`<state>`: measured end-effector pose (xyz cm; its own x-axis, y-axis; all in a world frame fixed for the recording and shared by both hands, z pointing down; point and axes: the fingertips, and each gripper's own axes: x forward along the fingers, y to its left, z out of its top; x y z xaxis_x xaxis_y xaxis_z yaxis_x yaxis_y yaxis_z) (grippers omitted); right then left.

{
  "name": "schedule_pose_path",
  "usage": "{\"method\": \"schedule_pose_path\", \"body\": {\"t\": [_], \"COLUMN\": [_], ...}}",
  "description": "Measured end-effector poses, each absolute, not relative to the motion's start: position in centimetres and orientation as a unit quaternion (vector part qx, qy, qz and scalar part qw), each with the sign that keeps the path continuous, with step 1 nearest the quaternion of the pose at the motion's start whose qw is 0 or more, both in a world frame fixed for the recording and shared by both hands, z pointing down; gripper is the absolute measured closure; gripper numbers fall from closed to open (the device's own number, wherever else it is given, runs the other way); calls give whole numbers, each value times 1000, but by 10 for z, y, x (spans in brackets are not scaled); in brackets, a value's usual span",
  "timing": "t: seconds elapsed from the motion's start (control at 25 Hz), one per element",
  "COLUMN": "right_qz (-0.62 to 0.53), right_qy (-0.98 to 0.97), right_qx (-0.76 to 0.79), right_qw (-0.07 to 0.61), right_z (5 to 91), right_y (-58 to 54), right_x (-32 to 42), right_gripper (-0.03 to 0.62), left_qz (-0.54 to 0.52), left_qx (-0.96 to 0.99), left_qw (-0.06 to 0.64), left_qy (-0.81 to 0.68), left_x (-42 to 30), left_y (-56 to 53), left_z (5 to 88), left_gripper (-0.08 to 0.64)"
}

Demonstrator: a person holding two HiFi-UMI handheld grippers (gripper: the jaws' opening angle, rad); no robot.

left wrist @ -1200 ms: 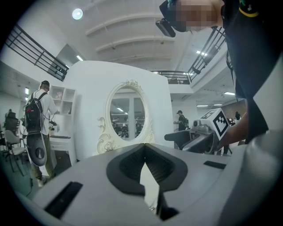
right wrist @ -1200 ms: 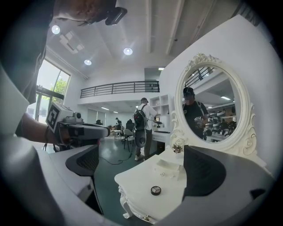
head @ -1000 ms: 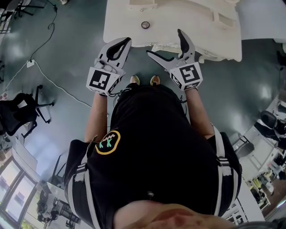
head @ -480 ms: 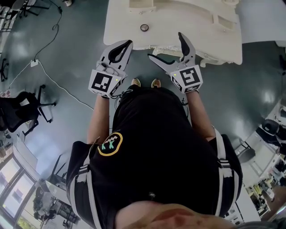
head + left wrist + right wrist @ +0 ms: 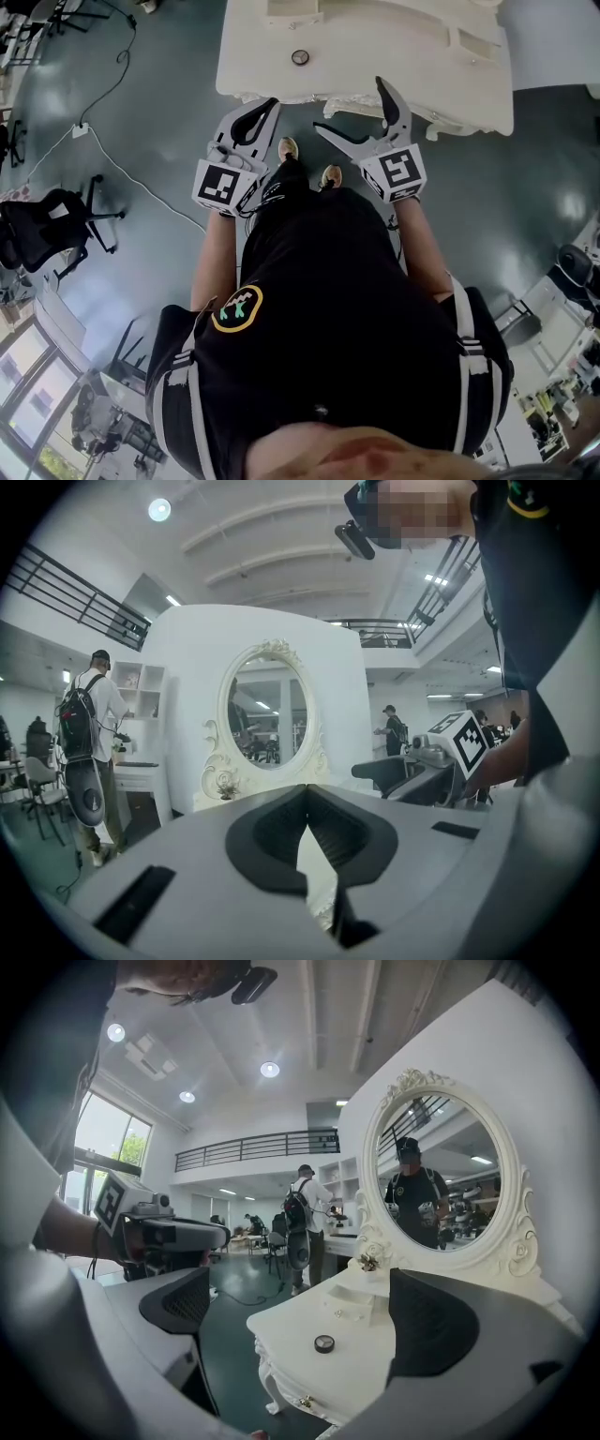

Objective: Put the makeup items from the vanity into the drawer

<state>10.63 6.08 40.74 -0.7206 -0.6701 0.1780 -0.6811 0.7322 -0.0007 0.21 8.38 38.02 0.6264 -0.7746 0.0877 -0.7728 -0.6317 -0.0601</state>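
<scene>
The left gripper (image 5: 266,105) is closed, its jaw tips meeting on nothing. The right gripper (image 5: 352,108) gapes wide and is empty. Both hang at the near edge of the vanity (image 5: 375,47), aimed roughly toward 12 o'clock. A round compact (image 5: 300,57) lies flat on the vanity top, face up. It is at 1 o'clock from the left gripper and about 10 o'clock from the right. Being round, it has no long axis.
</scene>
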Motion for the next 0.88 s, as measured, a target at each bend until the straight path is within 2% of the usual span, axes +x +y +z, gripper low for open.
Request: {"method": "schedule_pose_path", "body": {"t": [0.32,0.88], "right_qz": [37,65], "right_qy": [-921,-901], "right_qx": [375,407], "right_qw": [93,136], "right_z": [419,444], "right_y": [29,-83], "right_x": [94,43], "right_gripper": [-6,-5], "left_qz": [-54,-65], "left_qx": [-908,-925], "left_qw": [-5,-17], "left_qy": [415,373], "left_x": [-13,-64], "left_y": [46,-83], "left_z": [396,420], "left_gripper": [541,541]}}
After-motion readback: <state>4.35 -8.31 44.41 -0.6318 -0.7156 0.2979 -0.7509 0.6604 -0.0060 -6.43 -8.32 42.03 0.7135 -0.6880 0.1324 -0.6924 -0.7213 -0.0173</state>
